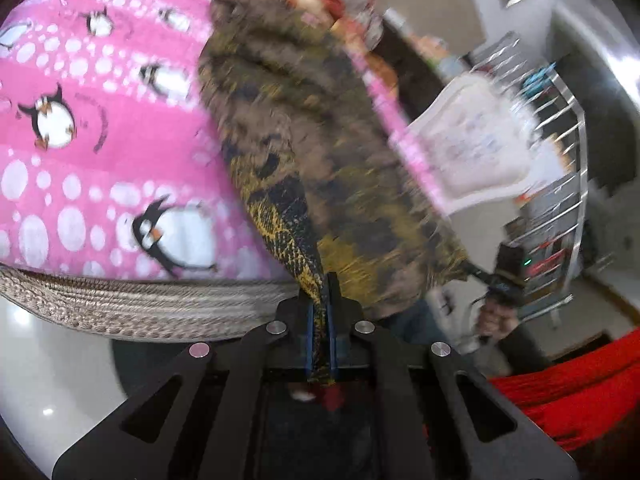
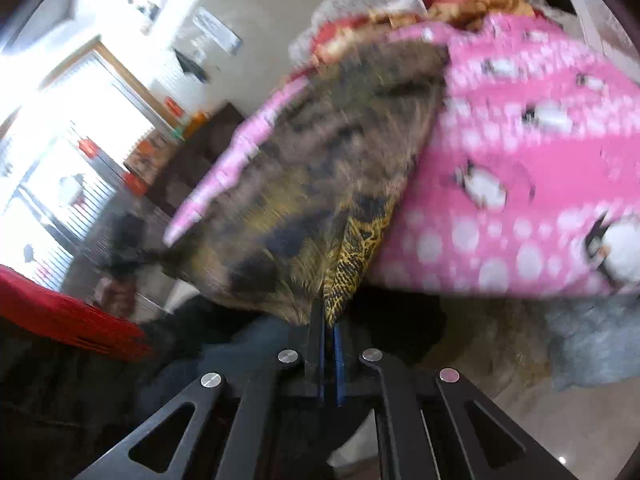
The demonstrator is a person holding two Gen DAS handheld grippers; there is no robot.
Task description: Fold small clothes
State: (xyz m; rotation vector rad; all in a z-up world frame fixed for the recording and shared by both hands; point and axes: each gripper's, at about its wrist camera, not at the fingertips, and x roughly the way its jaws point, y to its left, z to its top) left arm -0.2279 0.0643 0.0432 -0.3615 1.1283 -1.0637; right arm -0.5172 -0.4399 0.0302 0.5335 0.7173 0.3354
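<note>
Penguin blanket point(image 1: 100, 120) behind, both grippers clamping patterned cloth point(image 1: 304, 152), seemingly taut

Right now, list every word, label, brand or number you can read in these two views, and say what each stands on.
None can be read.
Pink penguin blanket: curved dark marks beside a penguin, too blurred to read.
Framed pictures on the wall: any print is too small and blurred.
Brown-and-yellow patterned cloth: pattern only, no lettering.

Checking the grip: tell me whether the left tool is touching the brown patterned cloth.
Touching. Left wrist view shows the left tool shut on the brown patterned cloth.
</note>
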